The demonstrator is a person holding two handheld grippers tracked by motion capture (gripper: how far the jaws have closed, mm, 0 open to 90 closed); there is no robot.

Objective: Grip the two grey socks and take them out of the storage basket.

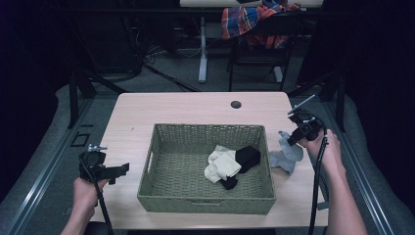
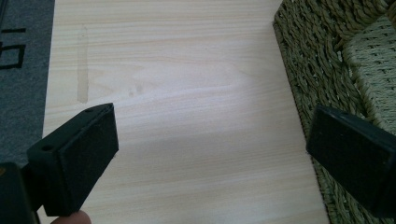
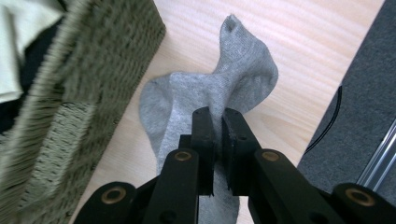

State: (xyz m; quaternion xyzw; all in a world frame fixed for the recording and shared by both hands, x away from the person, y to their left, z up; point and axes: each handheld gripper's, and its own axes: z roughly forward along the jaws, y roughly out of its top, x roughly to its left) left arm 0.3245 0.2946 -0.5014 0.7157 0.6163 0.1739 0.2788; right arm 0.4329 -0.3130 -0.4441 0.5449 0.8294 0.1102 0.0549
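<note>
In the high view we see a pale wooden table [image 1: 147, 110] with a woven green basket [image 1: 161, 193] at the centre of the frame. Inside it, toward its right half, lie a cream sock [image 1: 222, 165] and a black sock [image 1: 247, 157], touching and partly overlapping; we cannot tell from here whether the dark cloth is one sock or two.

At the right of the frame, the right gripper [image 1: 293, 137] is held just beyond the basket's right wall. In the right gripper view its jaws are pressed together on a fold of a grey sock [image 3: 243, 74], whose rest drapes onto the tabletop beside the basket's outer wall.

At the lower left of the high view, the left gripper [image 1: 120, 170] is held above the table, beside the basket's left wall. In the left gripper view its jaws stand wide apart with bare wood between them.
</note>
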